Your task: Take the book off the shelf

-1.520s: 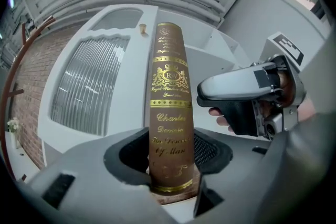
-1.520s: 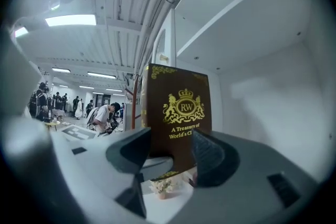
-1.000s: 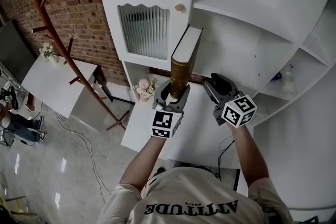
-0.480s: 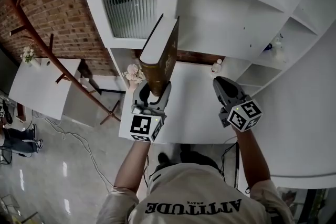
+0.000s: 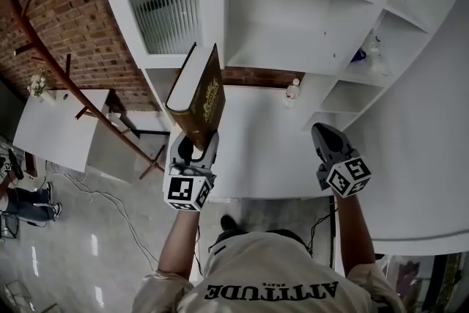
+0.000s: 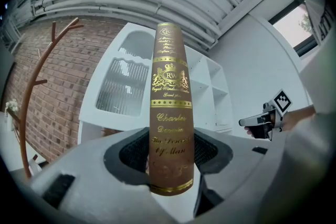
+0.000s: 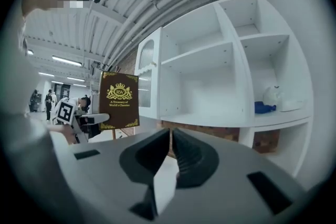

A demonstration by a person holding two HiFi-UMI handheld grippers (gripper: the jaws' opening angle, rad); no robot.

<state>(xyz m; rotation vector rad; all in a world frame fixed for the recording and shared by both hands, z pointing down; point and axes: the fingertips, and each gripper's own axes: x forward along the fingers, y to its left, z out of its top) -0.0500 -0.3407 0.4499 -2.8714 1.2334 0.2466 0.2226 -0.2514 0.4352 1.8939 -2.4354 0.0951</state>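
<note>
I am holding the book [image 5: 199, 95] in the left gripper [image 5: 194, 148], whose jaws are clamping its lower end. It is already clear of the white shelf unit [image 5: 293, 48] and hanging in the air in front of it, above the left part of the white tabletop [image 5: 256, 150]. The relation I am watching is the book's long axis. It is running straight out of the jaws and pointing up towards the shelves, with the spine facing back along the gripper and the gold-stamped front cover turned towards my right side. The book is therefore sitting like a tall lever on a low grip, so I am judging that any swing down or away needs to be slow. The right gripper [image 5: 327, 137] is well apart to the right. Its jaws have just been closing and are now together with nothing between them, so the left hand alone is carrying the load. I am not seeing the pads against the covers, since the gripper body is hiding them, and the small blue and white things [image 7: 273, 102] on a right-hand shelf are too small to name.
</note>
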